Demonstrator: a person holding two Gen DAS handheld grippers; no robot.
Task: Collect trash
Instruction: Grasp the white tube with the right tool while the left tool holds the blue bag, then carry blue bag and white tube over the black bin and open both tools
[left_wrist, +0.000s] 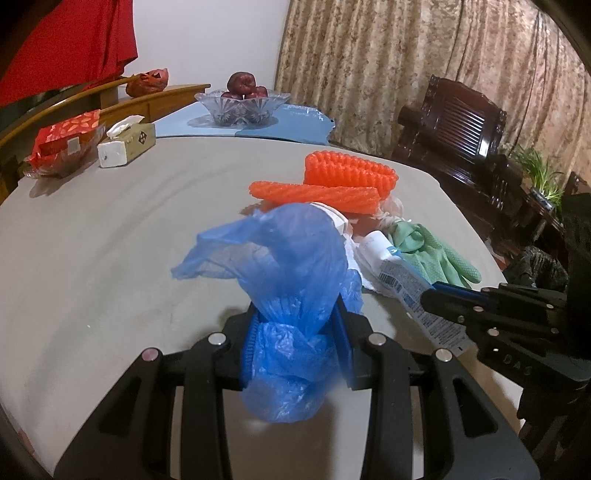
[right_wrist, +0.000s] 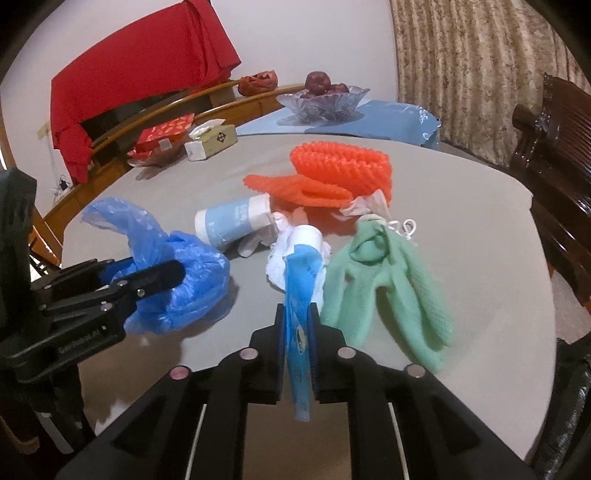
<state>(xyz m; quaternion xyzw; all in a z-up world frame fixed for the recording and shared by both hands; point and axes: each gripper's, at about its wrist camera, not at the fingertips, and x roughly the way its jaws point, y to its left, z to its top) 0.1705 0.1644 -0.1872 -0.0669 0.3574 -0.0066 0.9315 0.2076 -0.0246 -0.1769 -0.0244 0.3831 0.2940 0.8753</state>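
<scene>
My left gripper (left_wrist: 295, 332) is shut on a crumpled blue plastic bag (left_wrist: 288, 266), held above the grey table (left_wrist: 110, 258); it also shows in the right wrist view (right_wrist: 155, 275) with the bag (right_wrist: 192, 269). My right gripper (right_wrist: 297, 332) is shut on a blue and white toothpaste tube (right_wrist: 301, 280), which also shows in the left wrist view (left_wrist: 402, 280). A trash pile lies beyond: orange foam netting (right_wrist: 340, 170), a pale blue paper roll (right_wrist: 236, 221), white tissue (right_wrist: 277, 258) and green gloves (right_wrist: 388, 280).
A tissue box (right_wrist: 212, 142), a red packet in a dish (right_wrist: 162, 142) and a glass bowl of apples (right_wrist: 323, 98) stand at the far side. A dark wooden chair (right_wrist: 554, 166) stands to the right. A black bag (left_wrist: 539, 266) sits beyond the right table edge.
</scene>
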